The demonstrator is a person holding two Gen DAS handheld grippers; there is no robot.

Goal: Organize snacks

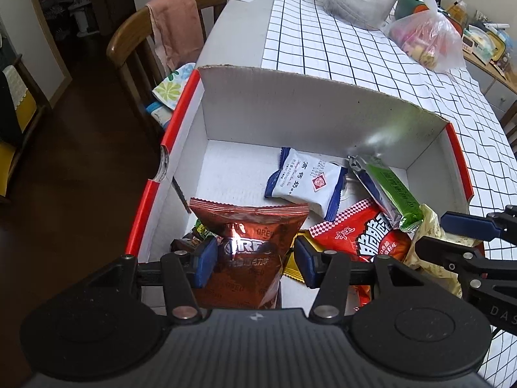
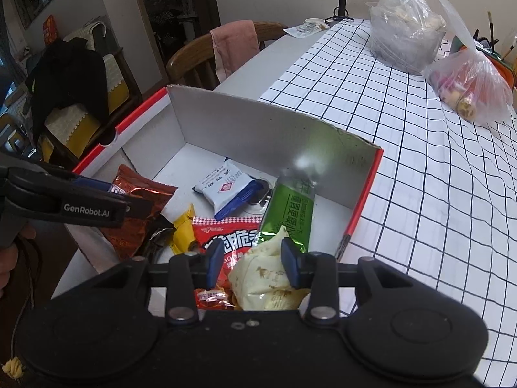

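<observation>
The left tool point(image 1: 253, 255) pinched a brown cookie bag point(image 1: 248, 242) over the box point(image 1: 290, 97). The right tool point(image 2: 252, 266) pinched a pale yellow packet point(image 2: 261, 278).

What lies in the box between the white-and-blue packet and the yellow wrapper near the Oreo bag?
In the right wrist view, bare white box floor separates the white-and-blue packet from the yellow wrapper; nothing lies between them.

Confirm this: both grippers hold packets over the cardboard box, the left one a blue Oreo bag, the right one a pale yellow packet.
Wrong colour: in the left wrist view the left gripper holds a reddish-brown Oreo bag, not blue. The right gripper does hold the pale yellow packet over the cardboard box.
</observation>
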